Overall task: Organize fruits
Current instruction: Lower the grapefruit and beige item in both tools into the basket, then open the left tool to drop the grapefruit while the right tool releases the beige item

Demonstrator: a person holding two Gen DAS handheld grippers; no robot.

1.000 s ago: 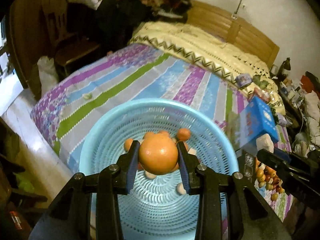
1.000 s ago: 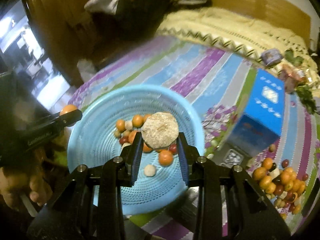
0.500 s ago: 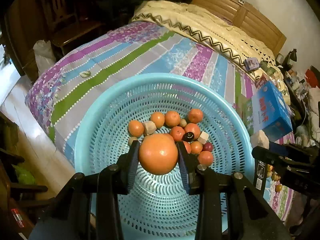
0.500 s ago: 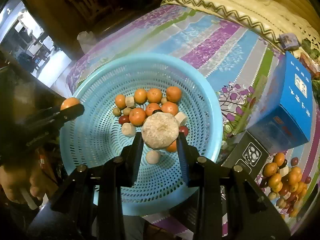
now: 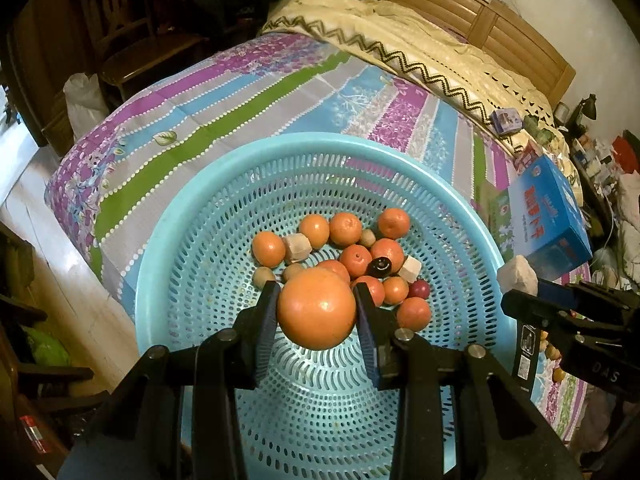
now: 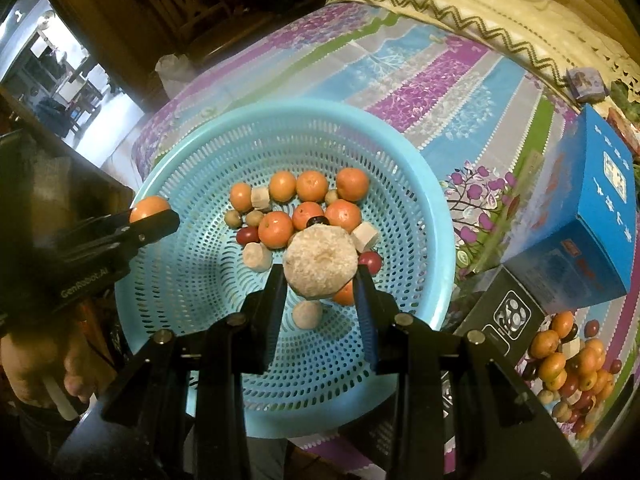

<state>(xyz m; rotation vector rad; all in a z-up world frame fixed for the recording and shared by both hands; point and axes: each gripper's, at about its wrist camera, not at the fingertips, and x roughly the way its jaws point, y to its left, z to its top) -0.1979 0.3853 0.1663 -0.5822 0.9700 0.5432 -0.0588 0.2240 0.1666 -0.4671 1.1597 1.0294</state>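
Note:
A light-blue perforated basket [image 5: 192,248] [image 6: 424,200] sits on the striped bedspread and holds several oranges [image 5: 346,228] [image 6: 312,185], pale chunks and dark red fruits. My left gripper [image 5: 317,307] is shut on a large orange [image 5: 316,314] above the basket's near side; it also shows at the left of the right wrist view [image 6: 150,216]. My right gripper [image 6: 321,270] is shut on a round beige fruit [image 6: 320,266] above the basket's middle; it also shows at the right of the left wrist view [image 5: 520,284].
A pile of loose fruits [image 6: 568,364] lies on the bed right of the basket, beyond a black box [image 6: 504,316] and a blue box [image 6: 600,216] [image 5: 548,216]. A cream blanket [image 5: 420,40] and wooden headboard [image 5: 500,28] lie beyond. A chair [image 5: 132,48] stands far left.
Both grippers have tilted downward over the basket, each still holding its fruit. The basket and the fruits in it now fill more of both views.

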